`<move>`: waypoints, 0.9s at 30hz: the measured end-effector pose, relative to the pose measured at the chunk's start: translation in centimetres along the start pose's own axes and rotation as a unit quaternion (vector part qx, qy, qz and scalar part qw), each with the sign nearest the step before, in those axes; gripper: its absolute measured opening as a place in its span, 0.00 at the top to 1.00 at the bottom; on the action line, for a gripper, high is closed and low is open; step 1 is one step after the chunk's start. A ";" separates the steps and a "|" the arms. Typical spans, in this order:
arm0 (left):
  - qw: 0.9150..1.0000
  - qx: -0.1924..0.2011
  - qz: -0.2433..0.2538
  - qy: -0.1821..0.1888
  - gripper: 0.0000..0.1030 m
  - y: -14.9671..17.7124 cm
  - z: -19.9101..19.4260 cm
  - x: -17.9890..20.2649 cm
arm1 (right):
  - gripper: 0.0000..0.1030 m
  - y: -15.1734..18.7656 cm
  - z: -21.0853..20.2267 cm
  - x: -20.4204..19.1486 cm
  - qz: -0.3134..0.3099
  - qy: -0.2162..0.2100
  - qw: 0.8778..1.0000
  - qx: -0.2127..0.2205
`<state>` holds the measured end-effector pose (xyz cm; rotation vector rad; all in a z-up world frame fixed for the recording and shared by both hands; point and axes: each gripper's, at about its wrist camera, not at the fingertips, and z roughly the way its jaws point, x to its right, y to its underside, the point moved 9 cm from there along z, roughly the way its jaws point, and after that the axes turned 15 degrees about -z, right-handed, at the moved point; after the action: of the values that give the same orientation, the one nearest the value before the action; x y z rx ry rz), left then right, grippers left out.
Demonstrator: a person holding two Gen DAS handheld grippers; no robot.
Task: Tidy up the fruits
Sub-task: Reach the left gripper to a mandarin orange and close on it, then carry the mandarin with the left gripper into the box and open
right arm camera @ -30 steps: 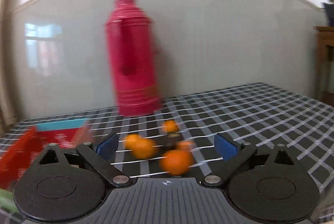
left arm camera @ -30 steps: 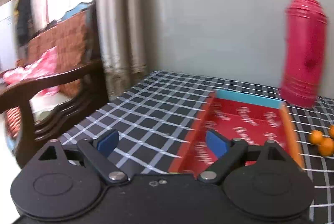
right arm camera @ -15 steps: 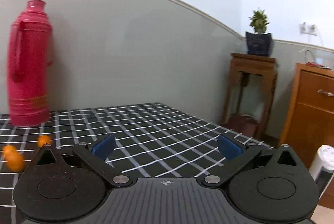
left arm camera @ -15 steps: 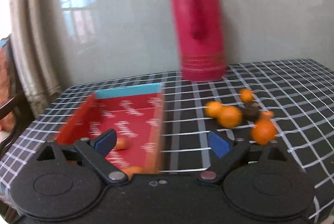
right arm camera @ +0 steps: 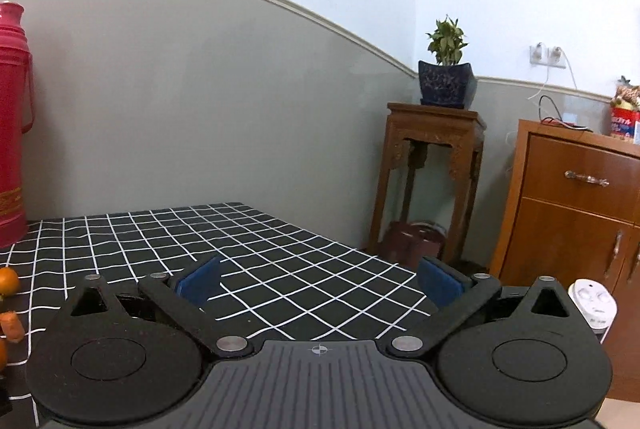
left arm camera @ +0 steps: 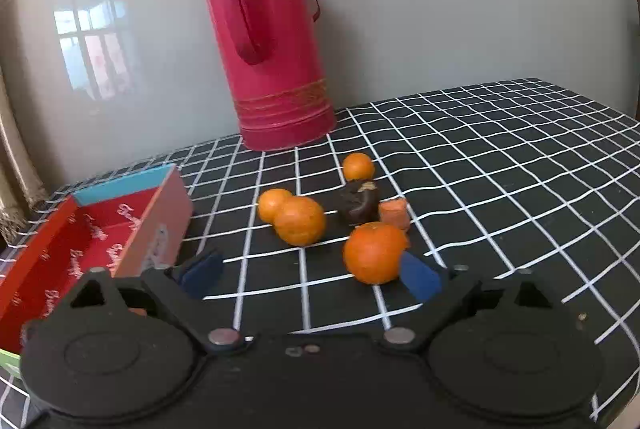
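**Both grippers unloaded; fruit cluster loose on desk beside tray**

Left gripper: jaws released, spread wide, nothing between the blue pads. It sits low over the desk, which carries a black cloth with a white grid. The nearest orange lies just inside the right pad, close to it; contact cannot be confirmed.

Fruit, left wrist view: two oranges touch each other left of centre. A small orange sits farthest back. A dark, shrivelled fruit lies between the small orange and the nearest orange. An orange-coloured stub piece stands just right of the dark fruit, touching or nearly so. All items rest on the cloth, outside the tray.

Red tray: at the left, with a blue far wall and printed red lining. Its right wall stands near the pair of oranges. An orange shape shows low in the tray behind the left finger; identity unclear.

Red thermos flask: upright at the far edge of the desk against the grey wall, behind the fruit.

Right gripper: jaws released, wide apart, holding nothing, over bare cloth to the right of the fruit. Its view takes in a wooden plant stand with a potted plant, and a wooden cabinet, all beyond the desk's right end.
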<state>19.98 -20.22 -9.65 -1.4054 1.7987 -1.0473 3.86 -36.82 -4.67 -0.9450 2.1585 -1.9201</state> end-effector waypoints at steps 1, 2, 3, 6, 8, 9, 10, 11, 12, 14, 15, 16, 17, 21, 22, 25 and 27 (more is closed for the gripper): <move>1.000 -0.003 -0.004 0.002 0.18 0.0 0.2 0.2 | 0.00 -0.1 0.1 0.0 0.001 -0.002 1.000 0.000; 1.000 -0.005 -0.007 0.002 0.19 0.0 0.4 0.3 | 0.00 -0.1 0.1 0.1 0.002 -0.005 1.000 0.001; 1.000 -0.007 -0.009 0.003 0.19 0.1 0.5 0.5 | 0.00 -0.1 0.4 0.3 0.003 -0.006 1.000 0.002; 1.000 -0.011 -0.008 0.005 0.19 0.1 0.9 1.1 | 0.00 -0.2 0.4 0.1 -0.003 0.000 1.000 0.003; 1.000 -0.015 -0.008 0.007 0.21 0.1 1.3 1.5 | 0.00 -0.2 0.2 0.0 -0.006 0.005 1.000 0.005; 1.000 -0.018 -0.008 0.009 0.24 0.2 1.5 1.7 | 0.00 -0.2 0.3 0.0 -0.008 0.007 1.000 0.005; 1.000 -0.022 -0.008 0.012 0.26 0.3 1.7 1.8 | 0.00 -0.2 0.3 0.1 -0.009 0.008 1.000 0.005; 0.999 -0.028 -0.009 0.015 0.30 0.4 1.9 2.0 | 0.00 -0.1 0.4 0.1 -0.009 0.008 1.000 0.004; 0.999 -0.034 -0.009 0.019 0.35 0.5 2.2 2.2 | 0.00 0.0 0.4 0.0 -0.009 0.006 1.000 0.003; 0.999 -0.044 -0.013 0.022 0.39 0.7 2.7 2.4 | 0.00 0.1 0.5 0.0 -0.009 0.004 1.000 0.001; 0.998 -0.048 -0.015 0.023 0.40 0.8 2.9 2.5 | 0.00 0.1 0.6 0.0 -0.009 0.002 1.000 0.000; 0.998 -0.052 -0.017 0.023 0.41 0.8 3.1 2.5 | 0.00 0.2 0.7 0.0 -0.009 0.001 1.000 0.000; 0.998 -0.054 -0.021 0.026 0.44 0.9 3.3 2.5 | 0.00 0.2 0.8 0.0 -0.010 -0.001 1.000 -0.001; 0.997 -0.059 -0.027 0.044 0.68 0.9 3.3 2.9 | 0.00 0.3 1.0 -0.1 -0.012 -0.007 1.000 -0.005; 0.997 -0.057 -0.025 0.042 0.68 1.0 3.3 2.9 | 0.00 0.3 1.1 -0.1 -0.012 -0.008 1.000 -0.005; 0.997 -0.057 -0.030 0.043 0.69 0.9 3.2 2.7 | 0.00 0.4 1.2 -0.2 -0.012 -0.013 1.000 -0.007; 0.997 -0.055 -0.036 0.042 0.69 0.7 3.1 2.4 | 0.00 0.4 1.1 -0.4 -0.010 -0.017 1.000 -0.008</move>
<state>21.70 -23.11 -11.78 -1.5220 1.9037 -1.0735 4.55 -37.61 -5.35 -0.9994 2.1558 -1.8845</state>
